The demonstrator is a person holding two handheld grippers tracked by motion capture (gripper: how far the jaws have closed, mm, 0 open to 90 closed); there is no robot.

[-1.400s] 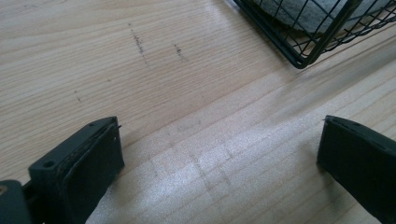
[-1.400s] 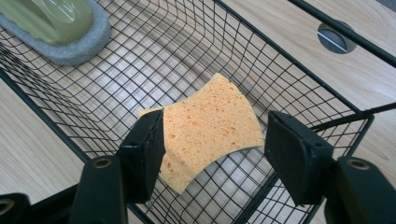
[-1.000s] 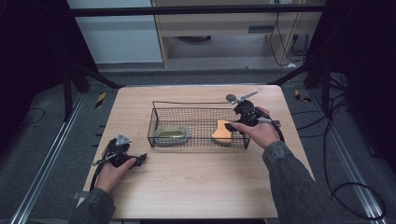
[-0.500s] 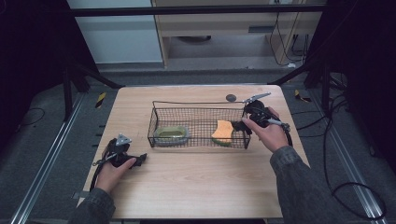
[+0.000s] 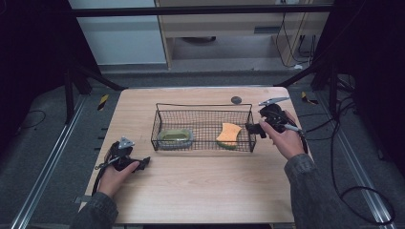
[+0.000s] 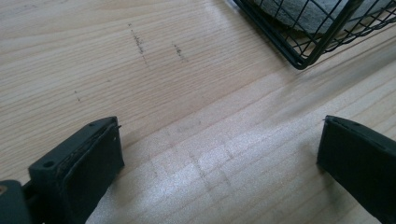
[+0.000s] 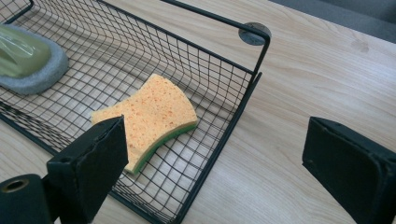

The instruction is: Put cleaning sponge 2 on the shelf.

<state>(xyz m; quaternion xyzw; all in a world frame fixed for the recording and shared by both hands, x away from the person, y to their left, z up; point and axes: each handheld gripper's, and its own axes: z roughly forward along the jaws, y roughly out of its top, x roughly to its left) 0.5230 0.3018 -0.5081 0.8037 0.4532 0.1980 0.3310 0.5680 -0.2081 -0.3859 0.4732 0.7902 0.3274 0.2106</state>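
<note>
Orange sponge [image 7: 145, 117] in wire basket [image 7: 219, 140], grey-rimmed dish [image 7: 28, 60] beside

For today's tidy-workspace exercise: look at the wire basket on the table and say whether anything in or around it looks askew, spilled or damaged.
Nothing stands out. The orange sponge with a green underside lies in the black wire mesh basket at its right end, a green-topped grey scrubber at its left. Both look intact, and the basket sits square on the pale wooden table.
</note>
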